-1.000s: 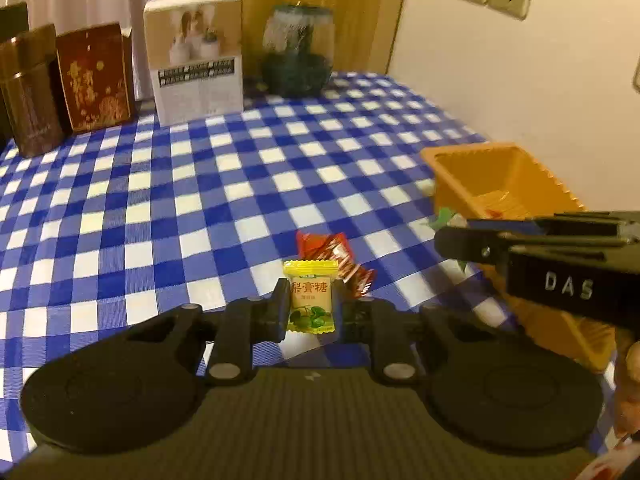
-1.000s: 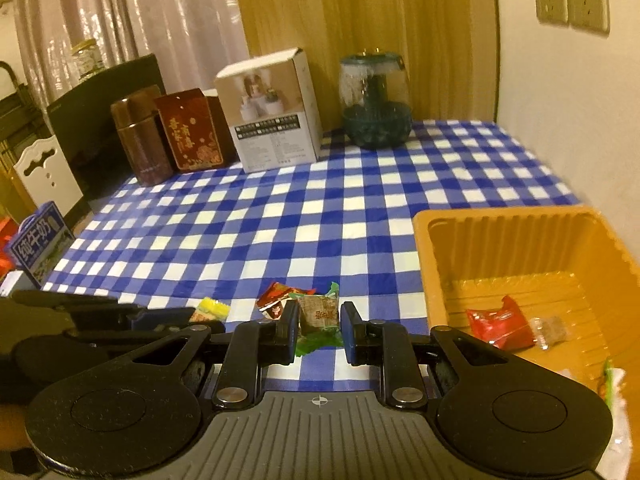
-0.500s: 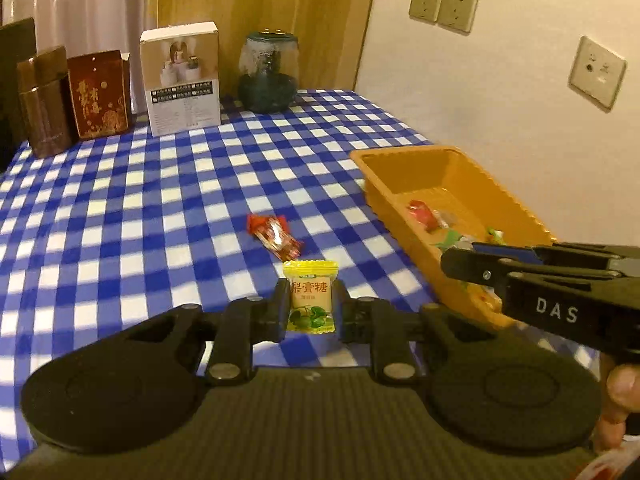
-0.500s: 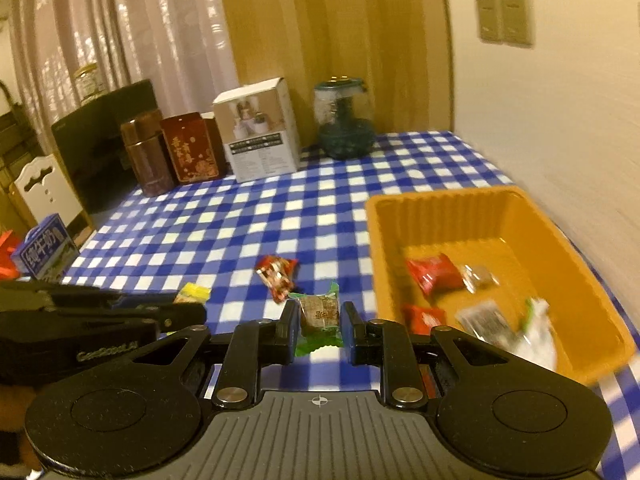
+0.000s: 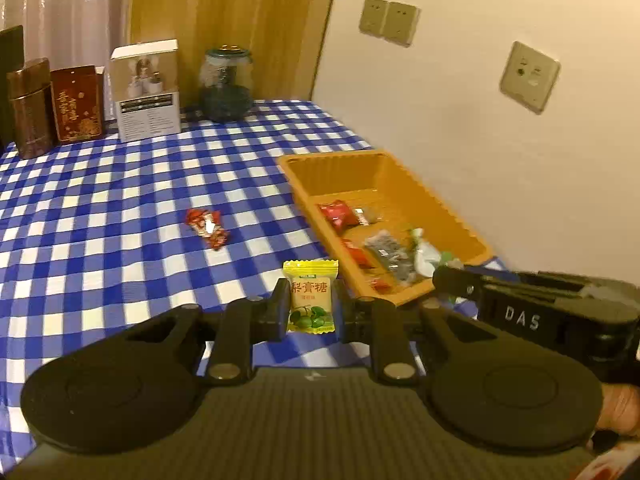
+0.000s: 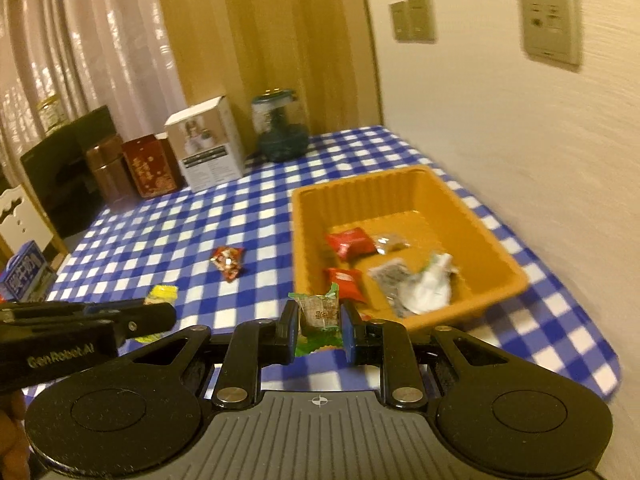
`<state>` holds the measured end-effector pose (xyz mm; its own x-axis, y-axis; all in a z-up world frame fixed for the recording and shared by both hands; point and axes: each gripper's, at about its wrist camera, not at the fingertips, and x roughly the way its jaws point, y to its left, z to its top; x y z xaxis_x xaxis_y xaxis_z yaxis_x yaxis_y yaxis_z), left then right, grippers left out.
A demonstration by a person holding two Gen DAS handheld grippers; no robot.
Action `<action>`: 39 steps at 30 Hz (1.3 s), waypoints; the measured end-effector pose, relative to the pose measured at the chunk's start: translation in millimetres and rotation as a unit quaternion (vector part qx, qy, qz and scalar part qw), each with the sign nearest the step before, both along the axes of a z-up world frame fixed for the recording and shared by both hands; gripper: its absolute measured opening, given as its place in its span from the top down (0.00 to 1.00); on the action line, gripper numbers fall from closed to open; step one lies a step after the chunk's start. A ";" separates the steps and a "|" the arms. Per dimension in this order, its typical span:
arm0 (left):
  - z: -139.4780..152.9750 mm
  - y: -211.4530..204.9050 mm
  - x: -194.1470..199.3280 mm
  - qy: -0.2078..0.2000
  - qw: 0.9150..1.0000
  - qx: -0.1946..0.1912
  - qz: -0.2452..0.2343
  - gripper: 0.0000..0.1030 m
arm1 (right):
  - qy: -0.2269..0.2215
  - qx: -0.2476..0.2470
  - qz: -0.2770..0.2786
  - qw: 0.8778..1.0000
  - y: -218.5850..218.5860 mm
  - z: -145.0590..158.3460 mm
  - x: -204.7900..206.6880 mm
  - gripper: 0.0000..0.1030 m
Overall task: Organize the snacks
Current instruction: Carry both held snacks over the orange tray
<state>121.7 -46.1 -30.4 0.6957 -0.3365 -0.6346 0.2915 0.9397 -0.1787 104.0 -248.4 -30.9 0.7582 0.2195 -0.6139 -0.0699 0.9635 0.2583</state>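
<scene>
Snacks carried in both grippers: yellow candy clamped in left gripper jaws; green-wrapped brown candy clamped in right gripper jaws, both held above table just short of orange basket, judged for dropping in; red candy left lying on table; several packets seen in basket; no obstruction noted.

A blue-checked counter carries an orange tray, a red candy, and, along the back, a jar, a white box and two brown tins.
</scene>
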 end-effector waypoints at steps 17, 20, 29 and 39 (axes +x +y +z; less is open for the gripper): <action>4.8 -55.8 -2.8 0.007 0.999 -0.005 -0.051 0.82 | 0.017 -0.013 -0.051 0.998 -50.8 5.8 -22.0 0.78; 1.9 -66.1 0.9 0.007 0.998 -0.004 -0.061 0.82 | 0.017 -0.013 -0.055 0.998 -56.8 5.3 -19.9 0.78; -7.6 -86.0 17.4 0.012 0.997 -0.002 -0.076 0.82 | 0.013 -0.013 -0.051 0.999 -71.4 2.5 -2.1 0.78; -21.7 -95.9 54.5 0.021 0.997 -0.003 -0.068 0.82 | 0.012 -0.012 -0.041 0.999 -84.0 -0.8 36.3 0.78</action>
